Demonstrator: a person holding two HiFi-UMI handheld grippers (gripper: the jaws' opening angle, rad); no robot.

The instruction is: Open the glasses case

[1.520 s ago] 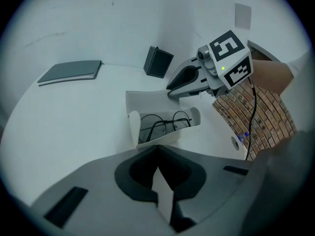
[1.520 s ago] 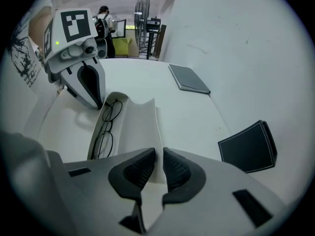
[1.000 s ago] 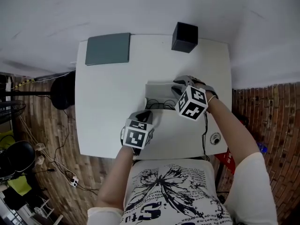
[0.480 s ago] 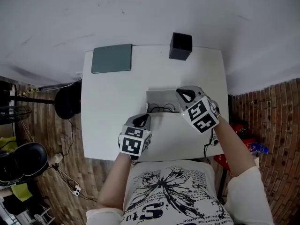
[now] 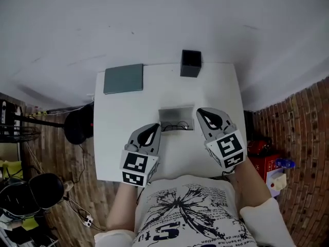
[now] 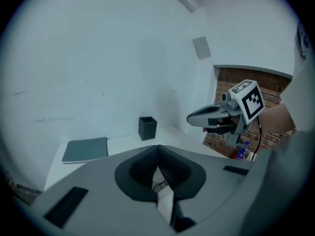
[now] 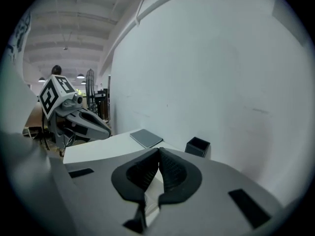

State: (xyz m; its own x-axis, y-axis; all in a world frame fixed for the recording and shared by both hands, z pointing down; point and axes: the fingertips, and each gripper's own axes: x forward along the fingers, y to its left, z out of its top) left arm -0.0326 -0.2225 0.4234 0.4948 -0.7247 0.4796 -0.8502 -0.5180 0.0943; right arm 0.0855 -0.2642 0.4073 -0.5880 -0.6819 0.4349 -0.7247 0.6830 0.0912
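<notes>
The grey glasses case (image 5: 176, 115) lies open in the middle of the white table (image 5: 115, 138), with a pair of thin-framed glasses (image 5: 175, 125) in it. My left gripper (image 5: 152, 129) hangs above the table, left of the case and nearer the front edge, shut with nothing in it. My right gripper (image 5: 202, 115) hangs to the right of the case, also shut and holding nothing. In the left gripper view the pads (image 6: 157, 149) meet, and the right gripper (image 6: 197, 119) shows ahead. In the right gripper view the pads (image 7: 159, 152) touch as well.
A dark grey notebook (image 5: 123, 78) lies at the table's back left and a black open box (image 5: 190, 63) at the back edge. A white wall stands behind. A black round stool (image 5: 78, 124) is left of the table and a red object (image 5: 261, 161) to its right.
Both grippers have lifted off the case and drawn back toward the front edge. The right gripper's jaws have closed. The case stays open on the table.
</notes>
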